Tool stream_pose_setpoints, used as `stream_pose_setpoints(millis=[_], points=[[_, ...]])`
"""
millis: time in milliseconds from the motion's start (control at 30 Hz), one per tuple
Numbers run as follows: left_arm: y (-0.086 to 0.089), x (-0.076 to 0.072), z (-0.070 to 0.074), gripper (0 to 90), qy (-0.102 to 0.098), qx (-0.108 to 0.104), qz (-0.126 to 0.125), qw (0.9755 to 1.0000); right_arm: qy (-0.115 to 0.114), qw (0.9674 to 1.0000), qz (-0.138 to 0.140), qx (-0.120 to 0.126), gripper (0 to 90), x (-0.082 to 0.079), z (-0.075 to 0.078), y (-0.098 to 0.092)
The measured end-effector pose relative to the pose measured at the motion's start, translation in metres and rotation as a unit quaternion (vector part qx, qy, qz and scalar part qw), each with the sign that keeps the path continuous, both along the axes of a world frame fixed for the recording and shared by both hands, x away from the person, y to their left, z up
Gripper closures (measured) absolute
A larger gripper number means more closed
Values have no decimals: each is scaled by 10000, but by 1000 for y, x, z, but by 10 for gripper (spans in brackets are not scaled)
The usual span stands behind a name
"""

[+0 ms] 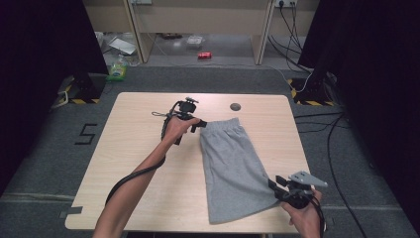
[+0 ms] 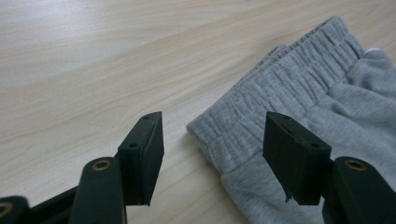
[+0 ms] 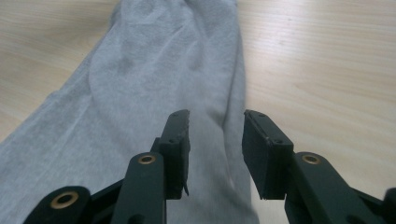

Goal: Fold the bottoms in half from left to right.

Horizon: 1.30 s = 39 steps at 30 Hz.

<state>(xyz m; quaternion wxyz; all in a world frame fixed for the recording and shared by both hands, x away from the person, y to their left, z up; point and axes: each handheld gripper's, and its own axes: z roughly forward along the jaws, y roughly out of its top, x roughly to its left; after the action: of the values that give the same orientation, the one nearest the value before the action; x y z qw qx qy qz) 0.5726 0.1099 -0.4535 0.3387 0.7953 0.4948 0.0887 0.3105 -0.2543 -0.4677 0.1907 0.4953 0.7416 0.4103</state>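
Wood table [image 1: 138, 163], grey shorts [image 1: 230, 163] flat right of center. Left gripper [image 2: 212, 140] jaws apart around waistband corner, not pinching. Right gripper [image 3: 215, 140] jaws apart over near hem edge.

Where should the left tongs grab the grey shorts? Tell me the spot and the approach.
Grip the waistband corner of the grey shorts, coming in level from the bare table side. The elastic band is thick and gathered, and its corner juts out towards the left tongs, whose jaws stand open just short of it.
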Motion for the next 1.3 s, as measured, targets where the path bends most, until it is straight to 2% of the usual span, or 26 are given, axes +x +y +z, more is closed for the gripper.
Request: stream_pose_setpoints(millis=[100, 333, 433, 533, 667, 833, 900, 967, 1000, 1100, 1233, 1300], points=[[3, -1, -4, 366, 21, -35, 38, 10000, 192, 9996, 176, -136, 631, 20, -1, 8], [10, 0, -11, 356, 53, -69, 121, 9999, 561, 9975, 350, -263, 668, 64, -7, 22], [12, 0, -13, 355, 77, -82, 144, 9998, 746, 9959, 292, -416, 674, 81, -15, 26], [14, 0, -14, 354, 73, -99, 164, 9998, 872, 9952, 286, -333, 708, 91, -23, 27], [16, 0, -16, 348, 68, -99, 184, 9998, 844, 9950, 353, -390, 886, 94, -25, 25], [18, 0, -16, 346, 57, -137, 216, 9997, 638, 9970, 185, -386, 900, 93, -19, 15], [18, 0, -16, 346, 41, -180, 251, 9995, 605, 9976, 51, -339, 900, 94, -18, 8], [17, 0, -16, 343, 42, -223, 252, 9994, 669, 9975, 67, -214, 897, 96, -23, 4], [17, 0, -16, 341, 42, -243, 246, 9994, 697, 9974, 68, -178, 887, 96, -26, 4], [14, -1, -18, 337, 85, -298, 236, 9992, 716, 9972, -37, -194, 769, 94, -26, 4], [11, -1, -23, 333, 163, -382, 277, 9988, 442, 9983, -130, -366, 677, 81, -13, 3], [9, -2, -24, 335, 209, -411, 267, 9986, 407, 9985, -83, -358, 652, 71, -10, 6]])
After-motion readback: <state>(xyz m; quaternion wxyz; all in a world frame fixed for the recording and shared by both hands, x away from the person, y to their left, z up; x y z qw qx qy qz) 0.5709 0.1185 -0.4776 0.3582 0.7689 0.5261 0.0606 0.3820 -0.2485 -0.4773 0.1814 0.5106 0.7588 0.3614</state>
